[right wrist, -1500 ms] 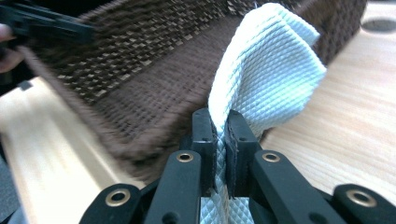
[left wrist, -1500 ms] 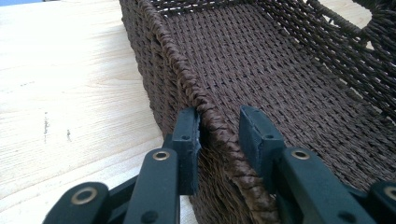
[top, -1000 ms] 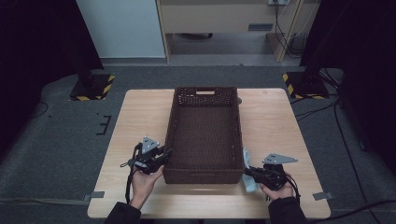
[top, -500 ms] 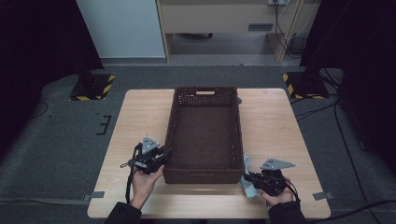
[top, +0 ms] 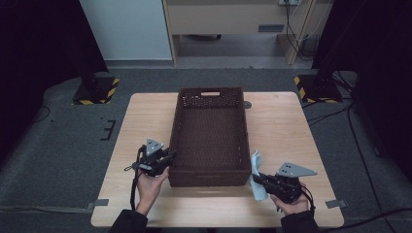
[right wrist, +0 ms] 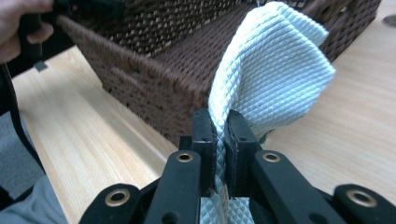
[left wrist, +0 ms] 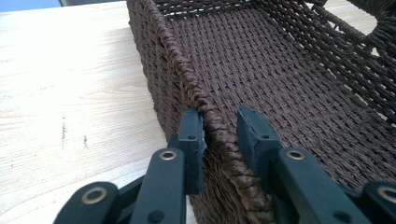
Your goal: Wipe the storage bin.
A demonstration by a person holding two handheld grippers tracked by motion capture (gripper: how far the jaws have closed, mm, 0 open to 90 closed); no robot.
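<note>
A dark brown woven basket (top: pixel 175 131) stands empty in the middle of the wooden table (top: pixel 145 116). My left gripper (top: pixel 171 154) sits at its near left corner. In the left gripper view my left gripper (left wrist: pixel 219 126) straddles the braided rim; its jaws have just been closing and the pads press on the rim of the basket (left wrist: pixel 280 60). My right gripper (top: pixel 256 177) is at the basket's near right corner, shut on a pale blue quilted cloth (top: pixel 256 162). In the right gripper view the cloth (right wrist: pixel 271 70) stands up from my right gripper (right wrist: pixel 220 123), just beside the basket (right wrist: pixel 154 88).
Bare tabletop lies on both sides of the basket and along the near edge. A small round grey disc (top: pixel 248 104) lies by the basket's far right corner. Stands with yellow-black striped bases (top: pixel 97 90) are on the floor beyond the table's far corners.
My right gripper has shifted a little with the cloth still in it. The left hand has stayed at the basket's rim.
</note>
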